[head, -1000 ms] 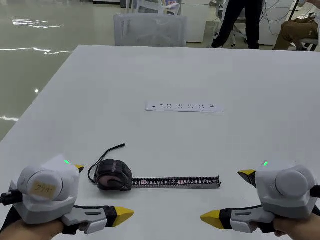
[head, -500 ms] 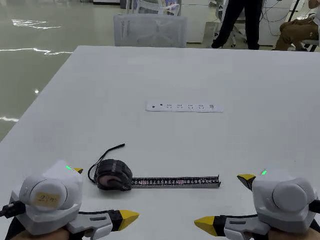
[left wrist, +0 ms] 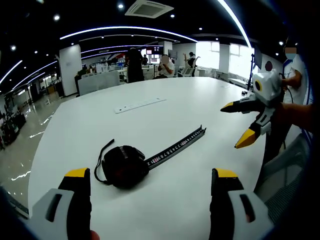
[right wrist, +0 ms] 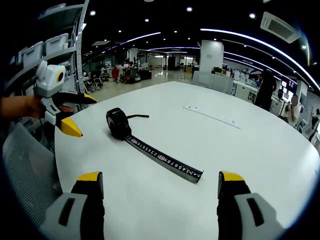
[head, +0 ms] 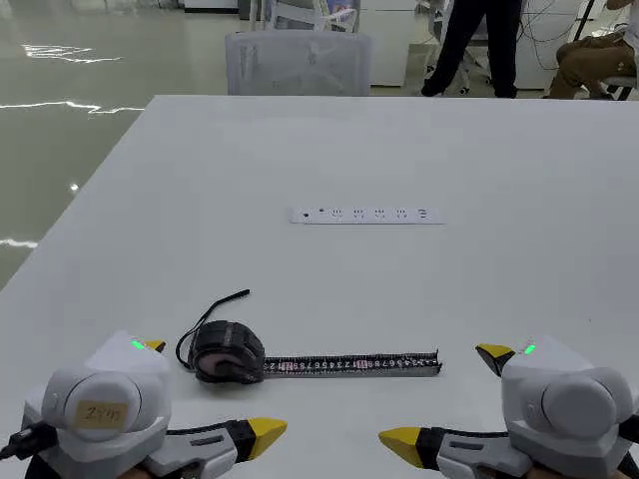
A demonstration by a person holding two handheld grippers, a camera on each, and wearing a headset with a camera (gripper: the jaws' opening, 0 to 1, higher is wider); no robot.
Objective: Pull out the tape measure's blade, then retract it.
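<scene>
A black tape measure [head: 227, 352] lies on the white table [head: 329, 150], its blade [head: 351, 364] drawn out to the right and resting flat. From the left gripper view the case [left wrist: 124, 165] and blade [left wrist: 175, 147] lie ahead. From the right gripper view the case [right wrist: 119, 122] is far left and the blade [right wrist: 162, 158] runs toward me. My left gripper [head: 209, 390] is open at the bottom left, just left of the case. My right gripper [head: 448, 393] is open at the bottom right, near the blade tip. Neither touches the tape.
A white power strip [head: 366, 215] lies mid-table beyond the tape. A grey chair [head: 298, 60] stands at the table's far edge. People [head: 484, 40] are behind it at the back right. The near table edge is close to both grippers.
Both grippers have drifted slightly lower and inward in the head view, their yellow tips closer together. The tape measure and blade have not moved.
</scene>
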